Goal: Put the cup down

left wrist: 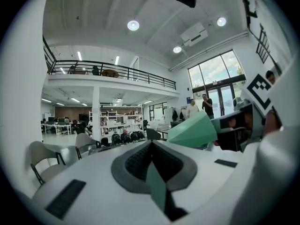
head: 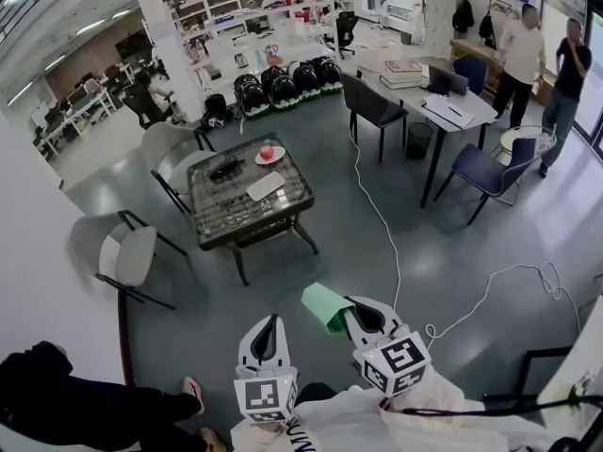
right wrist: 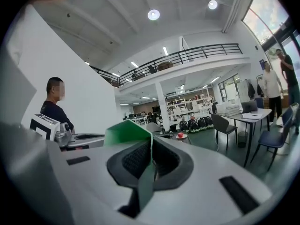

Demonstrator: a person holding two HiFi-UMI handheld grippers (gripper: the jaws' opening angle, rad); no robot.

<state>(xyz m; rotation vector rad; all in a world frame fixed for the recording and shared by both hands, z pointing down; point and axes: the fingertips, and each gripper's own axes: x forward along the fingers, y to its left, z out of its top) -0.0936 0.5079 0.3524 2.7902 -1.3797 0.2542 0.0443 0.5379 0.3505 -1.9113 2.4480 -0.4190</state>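
Right gripper point(head: 347, 314) is clamping the mint-green thin-walled cup point(head: 325, 306) by its wall, with the jaws pressing fully together and pinching the wall flat between the pads. Cup is hanging in the air, tilted onto its side, and is sticking out from the fingertips toward 10 o'clock in the head view. In the right gripper view its body is sitting at 11 o'clock off the closed jaw line. Left gripper point(head: 272, 324) is sitting just beside at 9 o'clock, jaws closed together on nothing, not touching the cup. Black-framed glass-top low table point(head: 212, 215) is standing well apart at 11 o'clock.
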